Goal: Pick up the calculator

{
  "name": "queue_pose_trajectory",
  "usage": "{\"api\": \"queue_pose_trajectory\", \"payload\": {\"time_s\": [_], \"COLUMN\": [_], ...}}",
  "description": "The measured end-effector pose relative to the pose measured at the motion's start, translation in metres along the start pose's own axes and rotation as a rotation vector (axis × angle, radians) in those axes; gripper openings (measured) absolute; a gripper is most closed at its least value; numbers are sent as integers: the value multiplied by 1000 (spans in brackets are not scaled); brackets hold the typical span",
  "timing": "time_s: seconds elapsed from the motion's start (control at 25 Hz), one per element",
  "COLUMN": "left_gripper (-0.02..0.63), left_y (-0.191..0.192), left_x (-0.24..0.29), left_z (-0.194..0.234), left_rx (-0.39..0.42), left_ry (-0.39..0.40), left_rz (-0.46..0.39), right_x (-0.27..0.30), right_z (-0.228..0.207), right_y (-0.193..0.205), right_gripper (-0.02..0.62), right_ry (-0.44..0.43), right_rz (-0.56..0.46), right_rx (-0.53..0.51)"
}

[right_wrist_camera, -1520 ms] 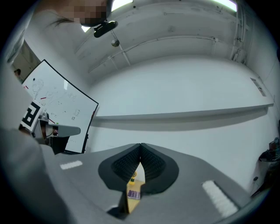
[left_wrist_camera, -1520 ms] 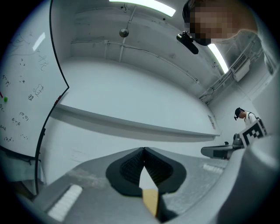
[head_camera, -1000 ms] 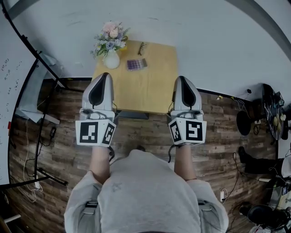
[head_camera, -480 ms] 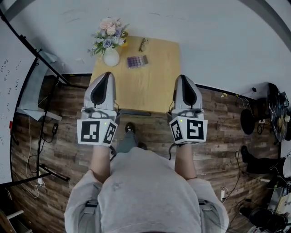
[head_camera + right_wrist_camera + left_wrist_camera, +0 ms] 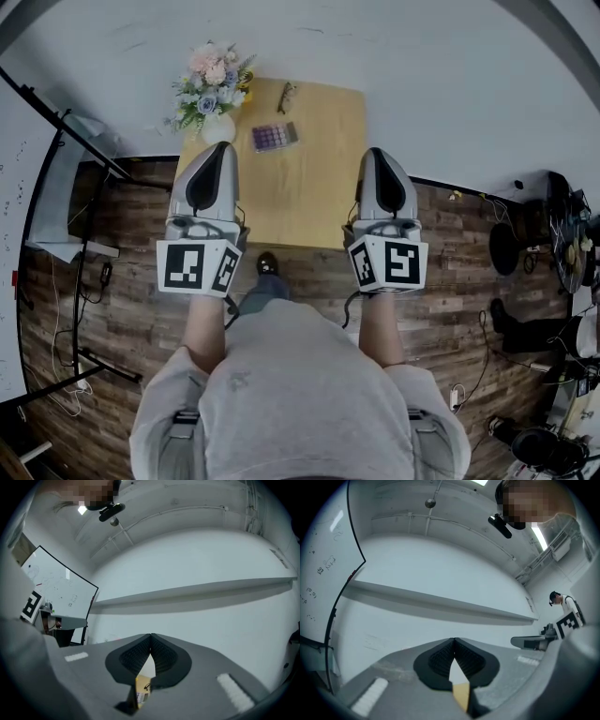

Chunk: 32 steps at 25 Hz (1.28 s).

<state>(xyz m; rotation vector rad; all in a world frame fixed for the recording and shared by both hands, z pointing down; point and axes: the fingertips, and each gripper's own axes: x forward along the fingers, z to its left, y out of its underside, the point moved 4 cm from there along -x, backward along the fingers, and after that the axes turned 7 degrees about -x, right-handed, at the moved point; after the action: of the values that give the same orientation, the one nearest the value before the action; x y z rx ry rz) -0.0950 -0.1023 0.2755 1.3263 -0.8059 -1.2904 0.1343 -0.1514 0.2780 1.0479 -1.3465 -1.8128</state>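
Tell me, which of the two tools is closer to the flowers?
The left tool: its tip is right by the flower vase, while the right tool sits over the table's opposite side.

My head camera looks steeply down over the table (image 5: 309,187), my left claw (image 5: 217,150) and right claw (image 5: 376,153). Each claw's camera rides close behind its tips, facing the wall (image 5: 440,569); both seemingly catch a tabletop sliver.

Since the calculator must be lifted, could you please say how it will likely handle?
The calculator looks thin and flat, so it is probably rigid and light. Lying flush on the wooden table, its edges may be hard to pinch, and it could slide.
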Motion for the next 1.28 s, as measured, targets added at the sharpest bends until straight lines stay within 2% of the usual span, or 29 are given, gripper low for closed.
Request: {"api": "queue_pose_trajectory", "payload": {"time_s": [0.48, 0.92, 1.28], "left_gripper": [5, 5, 5], "left_y": [10, 18, 43], "left_x": [65, 111, 134], "left_z": [46, 74, 88], "left_rx": [-2, -10, -20], "left_ry": [-23, -14, -3], "left_rz": [11, 19, 101], "right_x": [79, 128, 162], "right_z": [-11, -18, -12], "right_y": [21, 34, 56], "right_gripper": [0, 0, 0], "right_ry": [-10, 2, -24], "right_rz": [10, 20, 74], "right_rx": [7, 3, 21]}}
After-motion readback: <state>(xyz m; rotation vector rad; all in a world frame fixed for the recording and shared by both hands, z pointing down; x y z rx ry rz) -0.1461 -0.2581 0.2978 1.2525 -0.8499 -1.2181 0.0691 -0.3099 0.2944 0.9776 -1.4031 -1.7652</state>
